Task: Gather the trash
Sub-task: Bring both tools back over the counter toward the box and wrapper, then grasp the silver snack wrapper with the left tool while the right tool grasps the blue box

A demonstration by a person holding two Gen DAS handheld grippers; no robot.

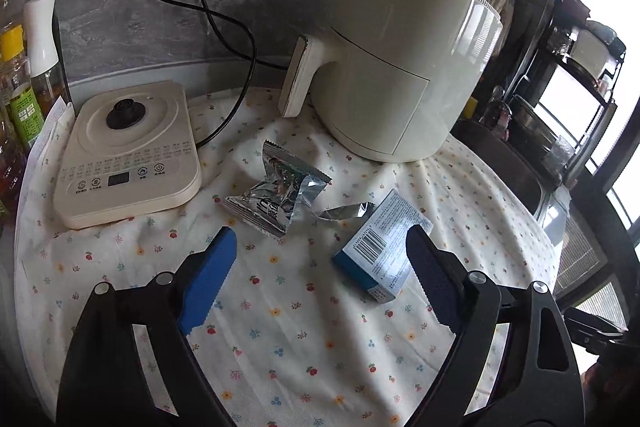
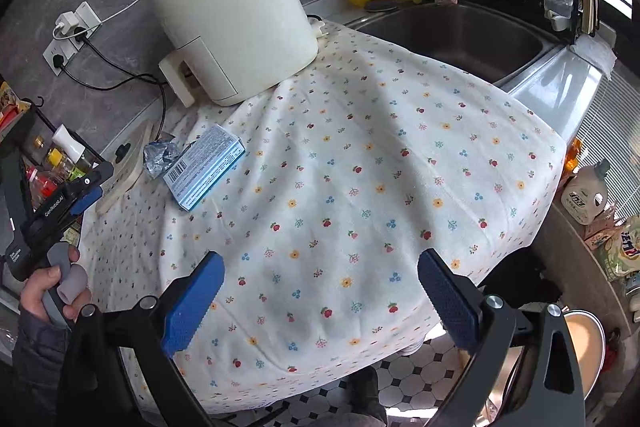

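Nothing collected yet: left tongs [image 1: 320,263] spread wide and empty just short of the blue-and-white box [image 1: 380,247], right tongs [image 2: 320,295] likewise wide and empty over bare cloth of the counter [image 2: 360,167], box and crumpled foil wrapper [image 1: 276,187] beyond still lying there, awaiting pickup.

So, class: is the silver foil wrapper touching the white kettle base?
Apart. The left wrist view shows flowered cloth between the foil wrapper and the kettle base.
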